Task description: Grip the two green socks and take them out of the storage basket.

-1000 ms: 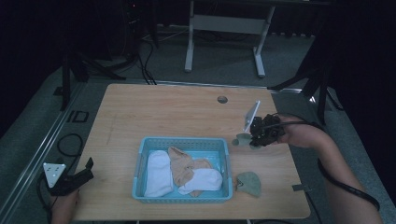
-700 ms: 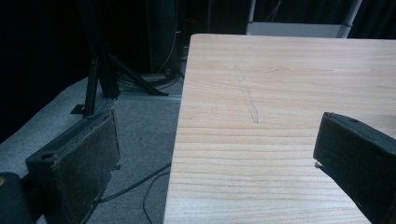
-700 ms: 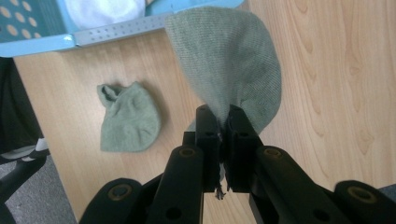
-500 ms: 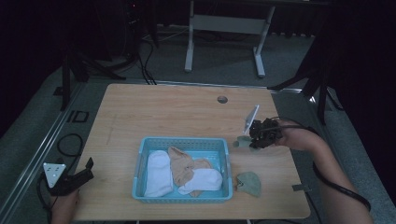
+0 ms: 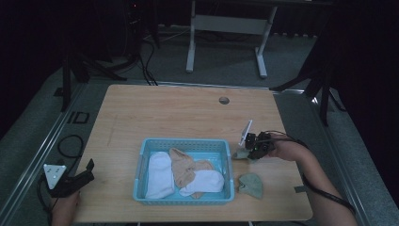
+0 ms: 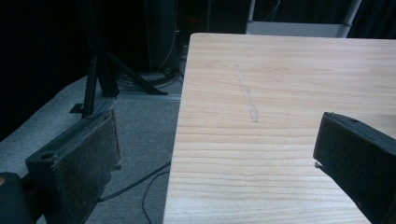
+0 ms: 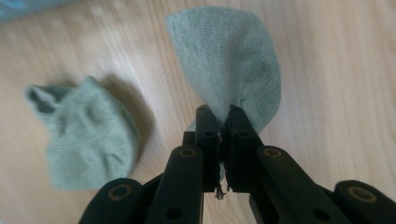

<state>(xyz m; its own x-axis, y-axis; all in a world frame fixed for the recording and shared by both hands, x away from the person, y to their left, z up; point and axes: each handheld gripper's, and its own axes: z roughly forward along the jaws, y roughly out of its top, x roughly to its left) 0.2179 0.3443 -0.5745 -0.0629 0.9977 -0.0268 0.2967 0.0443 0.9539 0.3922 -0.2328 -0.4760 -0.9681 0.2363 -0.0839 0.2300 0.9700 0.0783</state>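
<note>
My right gripper [image 7: 223, 116] is shut on a pale green sock [image 7: 233, 65], which hangs from its jaws just above the wood. In the high view that gripper [image 5: 251, 148] sits right of the blue basket [image 5: 183, 143], with the held green sock [image 5: 241, 154] at its tip. A second green sock [image 7: 86, 140] lies crumpled on the table, also seen as the loose sock [image 5: 250, 184] near the front right. The basket holds a white sock [image 5: 159, 173], a tan sock [image 5: 184, 169] and another white sock [image 5: 203, 181]. My left gripper [image 6: 215, 154] stands open over the table's left edge, low at the front left [image 5: 70, 181].
The wooden table [image 5: 179, 117] has a round cable hole [image 5: 224, 100] near its far edge. Grey carpet with cables [image 6: 140, 182] lies beyond the left edge. A white desk frame [image 5: 226, 28] and dark stands sit behind the table.
My right gripper has come toward the front of the table and a little lower, carrying the green sock. The left gripper has stayed still.
</note>
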